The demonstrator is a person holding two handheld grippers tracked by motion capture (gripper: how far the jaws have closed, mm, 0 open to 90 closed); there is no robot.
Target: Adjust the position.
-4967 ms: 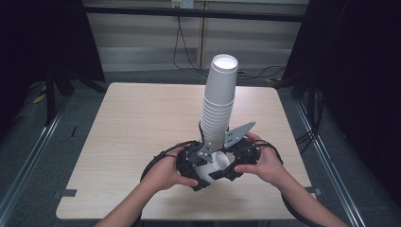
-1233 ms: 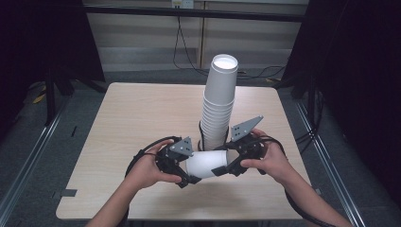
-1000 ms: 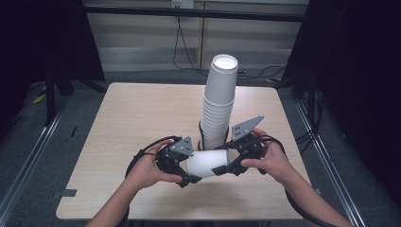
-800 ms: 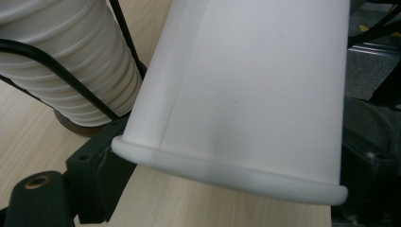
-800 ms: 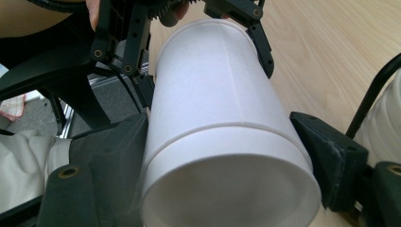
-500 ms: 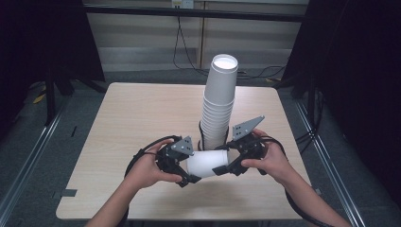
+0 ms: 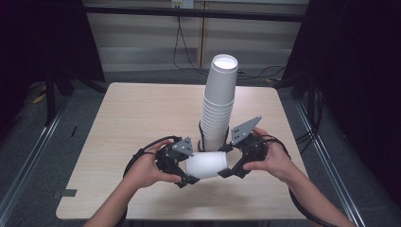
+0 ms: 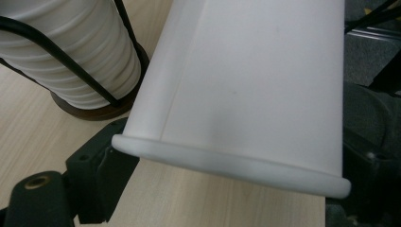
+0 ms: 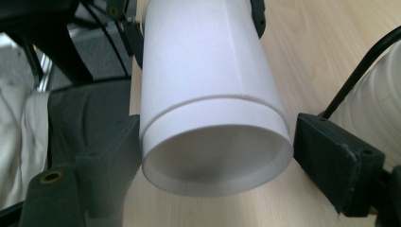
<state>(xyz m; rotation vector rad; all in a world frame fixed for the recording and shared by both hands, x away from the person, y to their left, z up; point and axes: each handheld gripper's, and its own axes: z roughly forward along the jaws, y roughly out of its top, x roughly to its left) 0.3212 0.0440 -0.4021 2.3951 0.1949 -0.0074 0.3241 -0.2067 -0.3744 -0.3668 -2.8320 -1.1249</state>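
Table (image 7: 142, 113) of pale wood fills the middle of the high view, with a tall stack of white cups (image 7: 218, 101) standing in a black wire holder just right of centre. Low in the frame, below the stack, a single white cup (image 7: 206, 165) lies on its side between the two tools: the left gripper (image 7: 187, 170) closes on its left end and the right gripper (image 7: 226, 164) on its right end, each held in a hand (image 7: 146, 169). The cup looks lifted just off the tabletop, though this view does not settle that.

The left gripper view brings the cup (image 8: 246, 90) close: its rolled rim runs across the lower frame, with a black jaw touching the rim at lower left and the other at the right edge, so the jaws grip the mouth end. The stack (image 8: 71, 52) and the holder's dark base sit at upper left.

The right gripper view shows what the others hide, the cup's recessed bottom (image 9: 215, 153) facing the camera at centre. Black jaws press its sides at lower left and right. Ribbed cup rims (image 9: 373, 104) show at the right edge.
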